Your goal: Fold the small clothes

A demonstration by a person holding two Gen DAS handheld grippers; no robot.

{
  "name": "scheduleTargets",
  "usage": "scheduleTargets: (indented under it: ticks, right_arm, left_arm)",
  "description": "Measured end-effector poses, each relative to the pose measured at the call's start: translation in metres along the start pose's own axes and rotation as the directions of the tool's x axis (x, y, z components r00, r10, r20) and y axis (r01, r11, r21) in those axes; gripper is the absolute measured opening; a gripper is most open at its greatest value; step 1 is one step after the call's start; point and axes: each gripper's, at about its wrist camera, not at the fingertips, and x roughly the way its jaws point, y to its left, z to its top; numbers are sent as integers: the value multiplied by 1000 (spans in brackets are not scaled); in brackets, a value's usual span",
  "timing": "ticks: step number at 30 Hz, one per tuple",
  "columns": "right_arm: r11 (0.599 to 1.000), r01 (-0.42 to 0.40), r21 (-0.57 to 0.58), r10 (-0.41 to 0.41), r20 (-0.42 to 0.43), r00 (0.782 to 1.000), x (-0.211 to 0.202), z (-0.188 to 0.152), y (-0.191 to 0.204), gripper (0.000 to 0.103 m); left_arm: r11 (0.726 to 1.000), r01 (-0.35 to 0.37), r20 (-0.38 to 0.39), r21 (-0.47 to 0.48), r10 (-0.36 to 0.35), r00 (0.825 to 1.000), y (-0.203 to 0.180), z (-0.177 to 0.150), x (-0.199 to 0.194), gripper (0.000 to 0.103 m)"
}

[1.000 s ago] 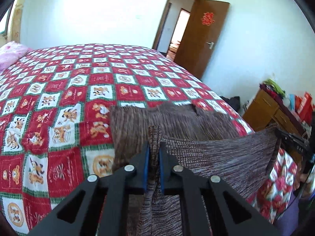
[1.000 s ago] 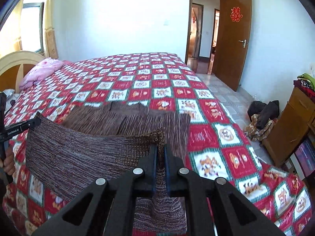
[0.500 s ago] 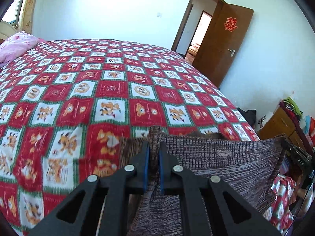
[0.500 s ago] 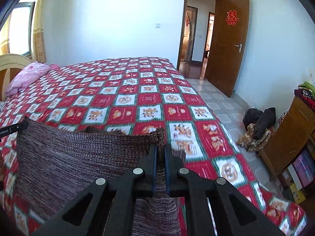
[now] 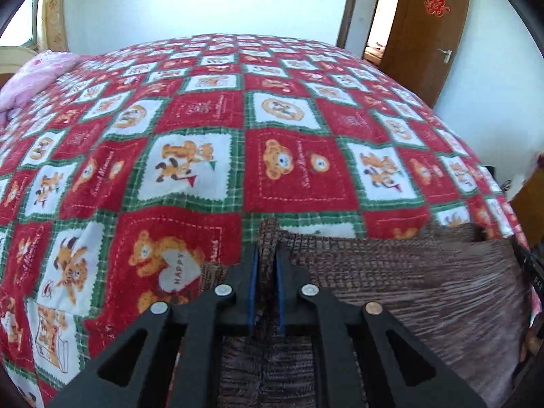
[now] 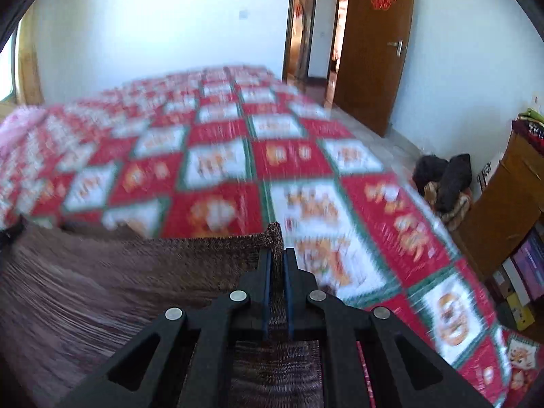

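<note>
Tongs, left [image 5: 267, 255] and right [image 6: 276, 258], pinched tight on brown knit cloth [image 5: 408, 278] corners. Keep edge between them straight, lower both together onto bedspread [image 5: 204, 119].

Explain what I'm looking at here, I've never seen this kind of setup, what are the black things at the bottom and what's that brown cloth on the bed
There is no robot here. A person holds a hand tool in each hand, each ending in a two-fingered black claw with a wide-angle camera looking forward along the fingers. That is why each picture shows black fingers at the bottom and curves at the edges.

One picture is from the left claw, the other from the right claw; the right one is blurred.

Both look across a bed covered by a red, white and green bear-print quilt. Each claw is shut on an upper corner of one brown knit garment, which stretches between them. Whether it touches the quilt I cannot tell.

Around it: a pink pillow, an open wooden door and a wooden cabinet.
</note>
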Motion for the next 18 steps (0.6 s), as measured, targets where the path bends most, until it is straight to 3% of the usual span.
scheduleTargets:
  ticks: [6,10,13,15,18]
  right_arm:
    - [999,42,-22,-43,-27,999,8,-1,4,8]
    - [999,36,-18,-36,-28,999,4,0,2,8]
    - [998,47,33,-50,87,995,-43,0,-2,9]
    - [999,2,42,-7,133,991,-78,-5,4,9]
    - [991,-132,5,132,84,988,-117,-27,30,9]
  left_arm:
    - [998,-51,-2,29,51,999,-3,-2,0,21]
    - [997,-73,-12,-22,73,997,6,-1,2,42]
    - [998,-33,-44,-59,31,999,17,-3,-4,47]
    - [998,-70,-42,-4,70,997,13,-13,-22,59]
    - [996,-75,-46,44,77,996,3,-32,-47,60]
